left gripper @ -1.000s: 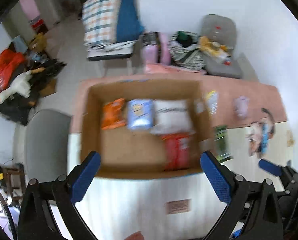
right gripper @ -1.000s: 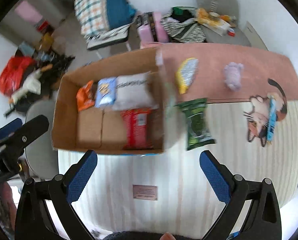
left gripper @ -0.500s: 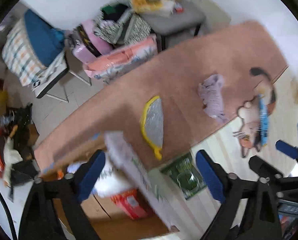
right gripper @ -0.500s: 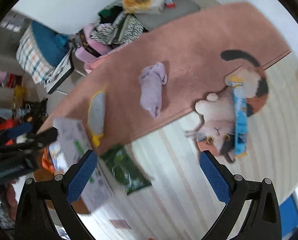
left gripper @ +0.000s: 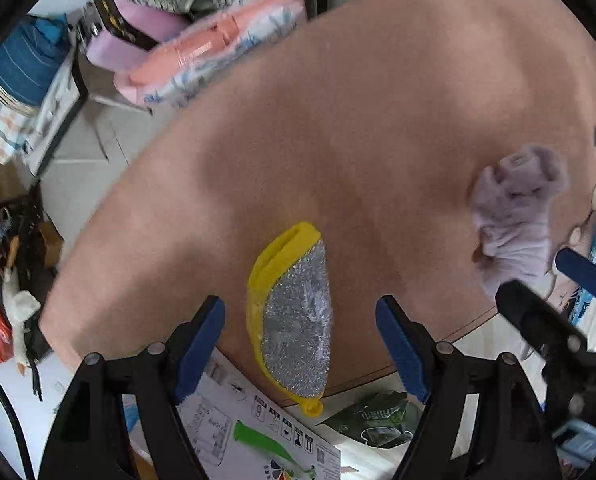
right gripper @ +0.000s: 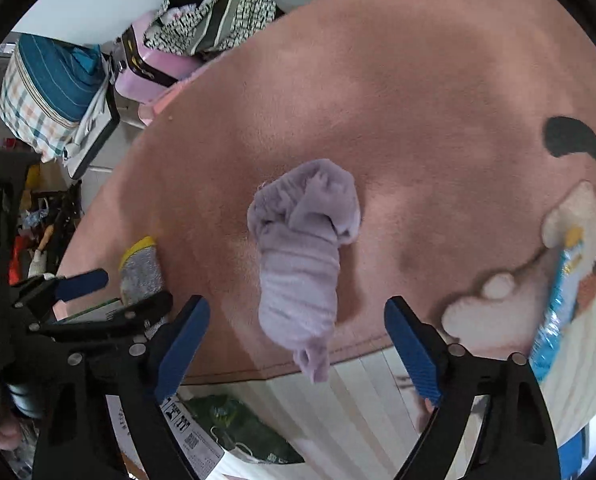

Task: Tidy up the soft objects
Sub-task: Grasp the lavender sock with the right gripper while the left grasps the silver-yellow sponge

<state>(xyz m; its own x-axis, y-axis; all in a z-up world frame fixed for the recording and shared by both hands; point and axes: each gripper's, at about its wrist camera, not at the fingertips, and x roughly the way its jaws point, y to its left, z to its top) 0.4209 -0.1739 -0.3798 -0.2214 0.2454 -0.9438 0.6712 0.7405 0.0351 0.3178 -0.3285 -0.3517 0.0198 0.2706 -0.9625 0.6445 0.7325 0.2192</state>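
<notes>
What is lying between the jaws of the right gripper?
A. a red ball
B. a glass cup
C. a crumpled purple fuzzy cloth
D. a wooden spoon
C: in the right wrist view the crumpled purple fuzzy cloth lies on the pink rug, framed by the open right gripper.

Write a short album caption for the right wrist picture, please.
Open right tool poised over a crumpled lilac cloth on the pink rug, the left tool alongside.

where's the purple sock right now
The purple sock lies on the pink mat, centred between the open right tongs, with the yellow scrubber to its left.
</notes>
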